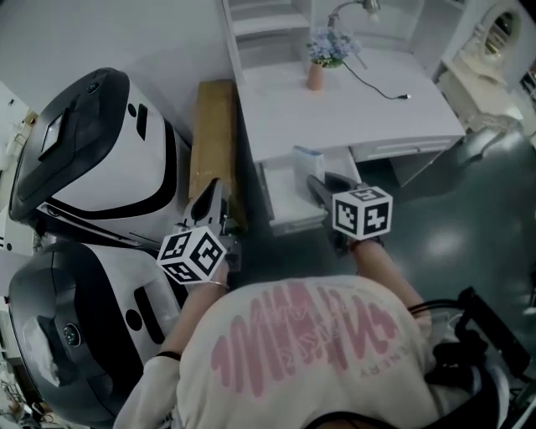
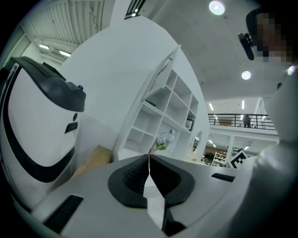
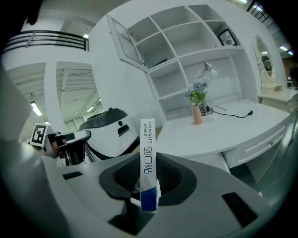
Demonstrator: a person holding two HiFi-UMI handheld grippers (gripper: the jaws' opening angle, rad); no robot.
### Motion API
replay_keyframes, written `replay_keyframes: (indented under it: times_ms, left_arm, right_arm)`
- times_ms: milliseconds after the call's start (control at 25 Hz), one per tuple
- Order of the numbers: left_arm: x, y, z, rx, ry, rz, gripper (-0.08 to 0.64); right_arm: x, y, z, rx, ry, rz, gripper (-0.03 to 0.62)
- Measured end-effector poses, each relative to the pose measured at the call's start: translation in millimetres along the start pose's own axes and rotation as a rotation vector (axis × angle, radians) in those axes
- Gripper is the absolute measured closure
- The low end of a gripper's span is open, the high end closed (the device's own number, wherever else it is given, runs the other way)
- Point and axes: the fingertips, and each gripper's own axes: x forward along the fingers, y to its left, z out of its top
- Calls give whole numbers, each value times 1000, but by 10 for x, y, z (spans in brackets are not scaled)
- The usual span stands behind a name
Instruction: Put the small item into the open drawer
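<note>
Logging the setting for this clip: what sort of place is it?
Probably a mock study corner inside a large showroom or hall: a white desk with a cubby shelf unit and vase of flowers, while a mezzanine railing and ceiling spotlights show behind.

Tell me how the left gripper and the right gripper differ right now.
The left gripper's jaws meet with nothing between them; the right gripper's jaws clamp a slim white-and-blue box. In the head view the right gripper is by the open drawer, while the left gripper is by the wooden board beside the desk. Each carries a marker cube.
</note>
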Motion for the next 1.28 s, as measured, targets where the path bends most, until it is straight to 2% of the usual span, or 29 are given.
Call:
replay_keyframes:
  times_ms: [160, 360, 600, 840, 1000, 1160, 1280]
  left_arm:
    - [96, 224, -54, -33, 1, 15, 526]
    - [149, 443, -67, -49, 10, 40, 526]
    - [174, 535, -259, -49, 55, 19, 531]
    - [102, 694, -433, -67, 98, 53, 531]
    - [45, 802, -538, -87, 116, 96, 531]
    - [59, 789, -554, -101, 100, 88, 531]
    - [77, 780, -546, -93, 86, 89, 531]
  right_arm:
    - [282, -41, -46, 34, 48, 33, 491]
    - [657, -100, -247, -8, 171, 56, 491]
    - [985, -371, -641, -66, 347, 31, 491]
    - [1183, -538, -921, -65, 456, 24, 491]
    - [1276, -523, -1084, -127, 548, 41, 492]
    - [1333, -538, -1218, -237, 648, 66, 492]
    - [1381, -570, -1291, -259, 713, 89, 492]
